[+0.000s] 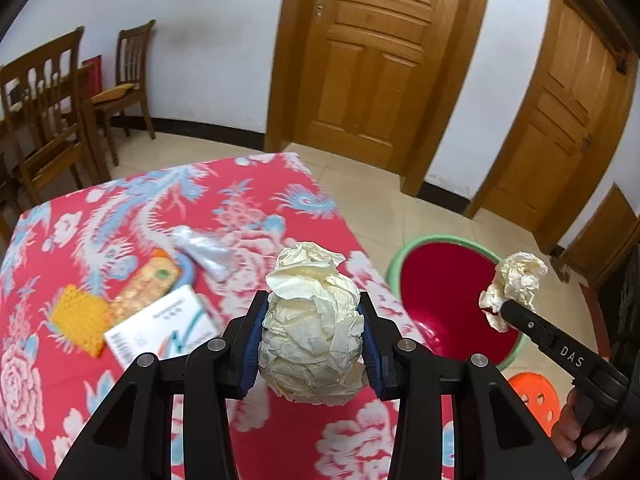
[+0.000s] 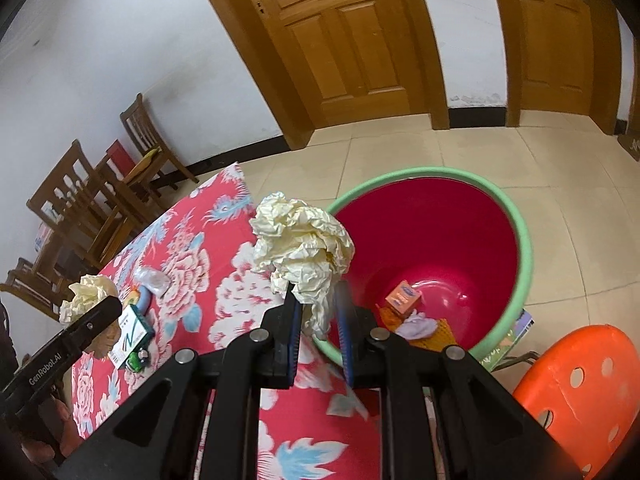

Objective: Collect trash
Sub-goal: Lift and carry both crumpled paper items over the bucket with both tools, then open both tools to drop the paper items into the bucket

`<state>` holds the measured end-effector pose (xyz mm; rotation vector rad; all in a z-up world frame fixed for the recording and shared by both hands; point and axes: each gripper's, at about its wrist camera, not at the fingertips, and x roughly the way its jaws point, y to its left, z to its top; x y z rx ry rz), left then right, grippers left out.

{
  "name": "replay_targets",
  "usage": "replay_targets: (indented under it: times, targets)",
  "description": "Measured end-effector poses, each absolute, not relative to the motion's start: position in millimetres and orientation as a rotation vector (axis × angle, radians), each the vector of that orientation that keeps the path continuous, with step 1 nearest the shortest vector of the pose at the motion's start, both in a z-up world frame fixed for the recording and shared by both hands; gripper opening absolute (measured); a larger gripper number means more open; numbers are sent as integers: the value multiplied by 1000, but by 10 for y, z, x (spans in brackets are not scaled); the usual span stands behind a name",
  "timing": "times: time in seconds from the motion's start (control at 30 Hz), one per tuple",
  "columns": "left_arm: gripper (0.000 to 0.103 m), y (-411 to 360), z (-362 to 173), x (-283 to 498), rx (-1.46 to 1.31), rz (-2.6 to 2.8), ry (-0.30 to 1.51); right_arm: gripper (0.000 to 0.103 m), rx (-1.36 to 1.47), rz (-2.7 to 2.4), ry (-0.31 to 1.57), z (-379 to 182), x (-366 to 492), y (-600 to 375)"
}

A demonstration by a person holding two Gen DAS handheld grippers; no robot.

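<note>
Where table ends, bin (image 2: 516, 216), orange stool (image 2: 580, 380).

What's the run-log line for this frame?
left gripper: shut on paper ball | right gripper: shut on crumpled paper | red bin: beside table, holds earlier trash

The black side of the right gripper (image 1: 505, 305) carries the white letters "DAS". The black side of the left gripper (image 2: 108, 305) carries the white word "GenRobot.AI". The print on the white cardboard box (image 1: 162, 326) is too blurred to read.
</note>
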<state>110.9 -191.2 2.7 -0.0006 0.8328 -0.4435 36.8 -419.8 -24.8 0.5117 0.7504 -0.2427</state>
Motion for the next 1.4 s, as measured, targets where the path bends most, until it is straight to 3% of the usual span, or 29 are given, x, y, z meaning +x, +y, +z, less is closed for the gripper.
replay_targets:
  times: [1.03,1.4]
  targets:
    - [44,-3301,-480,1113,169,-628,953,25,633,-360,822,-756,172,-4945]
    - [57,-3448,-507,1087,201,-669,957,36,656,-383,801,-725,94,-5020]
